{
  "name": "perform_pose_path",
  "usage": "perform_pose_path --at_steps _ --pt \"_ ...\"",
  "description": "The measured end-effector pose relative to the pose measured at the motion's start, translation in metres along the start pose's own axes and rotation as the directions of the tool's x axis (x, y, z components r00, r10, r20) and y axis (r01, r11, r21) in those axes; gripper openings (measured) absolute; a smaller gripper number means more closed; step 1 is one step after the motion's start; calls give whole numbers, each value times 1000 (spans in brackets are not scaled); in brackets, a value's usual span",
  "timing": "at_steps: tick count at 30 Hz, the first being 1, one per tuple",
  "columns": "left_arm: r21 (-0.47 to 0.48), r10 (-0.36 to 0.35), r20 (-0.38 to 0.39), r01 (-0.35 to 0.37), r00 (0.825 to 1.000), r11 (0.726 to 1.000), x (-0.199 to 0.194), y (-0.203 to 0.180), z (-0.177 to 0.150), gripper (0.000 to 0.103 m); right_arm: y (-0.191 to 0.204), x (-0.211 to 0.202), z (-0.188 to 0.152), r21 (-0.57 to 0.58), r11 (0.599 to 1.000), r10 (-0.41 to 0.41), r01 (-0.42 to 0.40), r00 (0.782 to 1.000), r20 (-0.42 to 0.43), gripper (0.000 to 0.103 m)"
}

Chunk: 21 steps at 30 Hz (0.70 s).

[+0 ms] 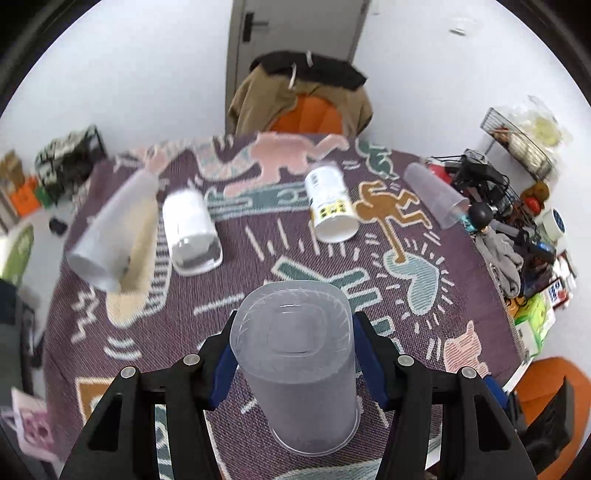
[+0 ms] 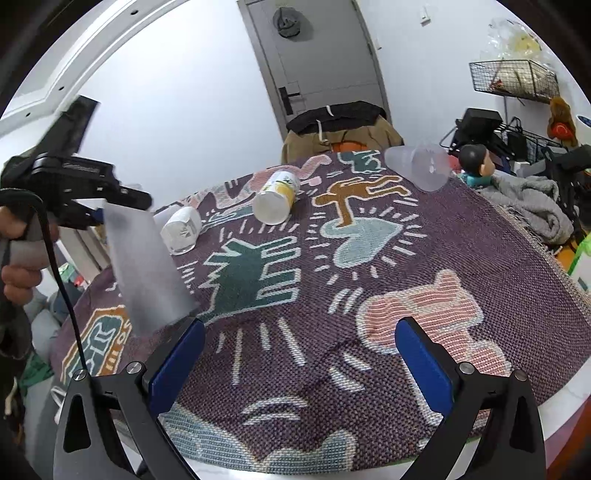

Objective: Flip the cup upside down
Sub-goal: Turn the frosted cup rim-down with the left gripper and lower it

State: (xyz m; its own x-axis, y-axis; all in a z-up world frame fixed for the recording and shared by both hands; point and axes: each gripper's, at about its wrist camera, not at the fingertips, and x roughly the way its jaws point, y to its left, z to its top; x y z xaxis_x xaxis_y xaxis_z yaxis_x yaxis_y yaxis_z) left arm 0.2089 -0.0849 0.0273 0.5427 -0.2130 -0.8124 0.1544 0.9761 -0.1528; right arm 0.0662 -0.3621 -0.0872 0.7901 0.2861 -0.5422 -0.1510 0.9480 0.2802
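My left gripper (image 1: 293,343) is shut on a frosted translucent cup (image 1: 299,365), held upside down with its base up and its rim low over the patterned cloth (image 1: 258,258). In the right wrist view the same cup (image 2: 147,269) hangs at the left in the left gripper (image 2: 99,210), held by a hand. My right gripper (image 2: 299,354) is open and empty above the cloth's near edge. Other cups lie on their sides: a frosted one (image 1: 110,236), a clear glass (image 1: 190,230), a white printed cup (image 1: 332,203), and a frosted one (image 1: 436,194) at the far right.
A chair draped with a brown coat (image 1: 299,96) stands behind the table by a grey door (image 1: 295,33). Clutter, wire baskets (image 1: 517,144) and a grey cloth (image 1: 502,258) crowd the right edge. Boxes (image 1: 22,184) sit at the left.
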Motion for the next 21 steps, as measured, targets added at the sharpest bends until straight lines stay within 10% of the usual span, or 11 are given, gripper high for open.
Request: perform_pose_path --at_steps 21 --pt "251 19 313 -102 949 963 -7 -53 -41 59 -21 13 -5 62 996 -67 69 997 -44 103"
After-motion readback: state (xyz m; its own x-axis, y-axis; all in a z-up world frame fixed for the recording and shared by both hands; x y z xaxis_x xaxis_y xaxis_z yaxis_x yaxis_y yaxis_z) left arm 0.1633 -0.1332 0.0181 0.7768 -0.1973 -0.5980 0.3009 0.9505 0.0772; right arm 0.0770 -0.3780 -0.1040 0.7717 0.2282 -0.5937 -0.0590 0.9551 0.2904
